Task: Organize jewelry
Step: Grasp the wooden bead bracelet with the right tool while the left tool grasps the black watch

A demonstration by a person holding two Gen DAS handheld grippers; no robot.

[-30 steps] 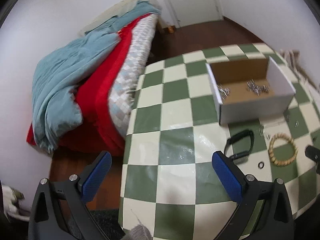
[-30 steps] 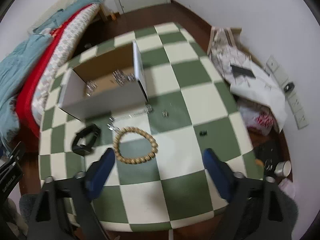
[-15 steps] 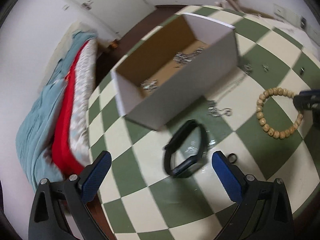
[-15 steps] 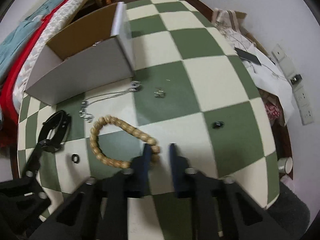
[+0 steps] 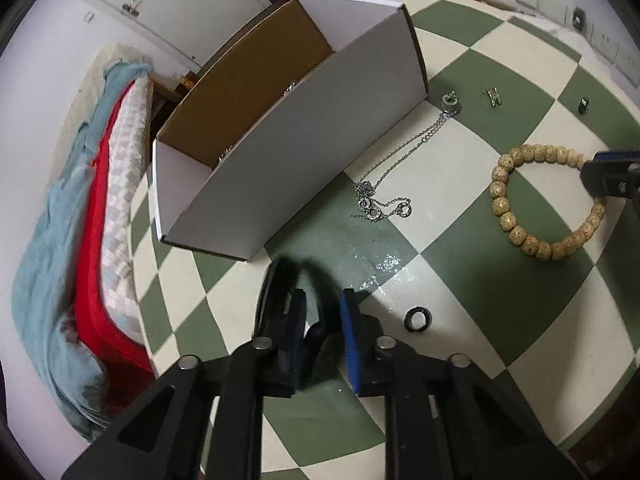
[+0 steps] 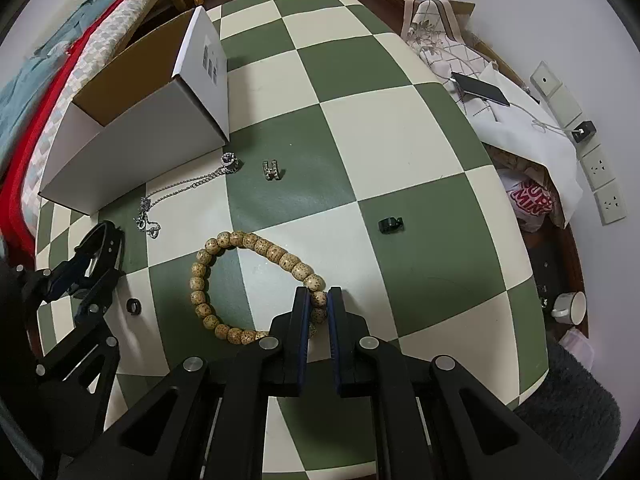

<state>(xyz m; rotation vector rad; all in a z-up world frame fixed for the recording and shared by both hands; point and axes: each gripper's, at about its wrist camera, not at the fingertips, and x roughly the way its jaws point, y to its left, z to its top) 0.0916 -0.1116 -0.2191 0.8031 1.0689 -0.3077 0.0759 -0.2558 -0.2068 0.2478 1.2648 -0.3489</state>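
The jewelry lies scattered on a green-and-cream checkered table (image 6: 400,128), and two pieces of it are in the tongs. The right gripper (image 6: 319,300) is clenched on one bead of the wooden bead bracelet (image 6: 224,240), at the near right of its loop; the rest of the loop lies flat on the table. The left gripper (image 5: 322,320) has its blue pads (image 5: 348,320) on either side of the black band bracelet (image 5: 276,280) at the near left of the table, and its jaws are closing on the band, which the pads already seem to touch. Just right of that gripper lies a small black ring (image 5: 418,319), apart from the band. Farther off, between the two bracelets, a silver chain necklace (image 5: 392,184) trails from a tangle up to its pendant (image 5: 451,101) beside the right corner of an open white cardboard box (image 5: 288,152). The box stands at the far left of the table, brown inside, with a few silver pieces just showing over its wall. Right of the pendant sits a small silver H-shaped charm (image 6: 272,169), and farther right a small black clasp-like piece (image 6: 391,225), well apart from the rest. Left of the table is a bed with red and teal bedding (image 5: 80,240).
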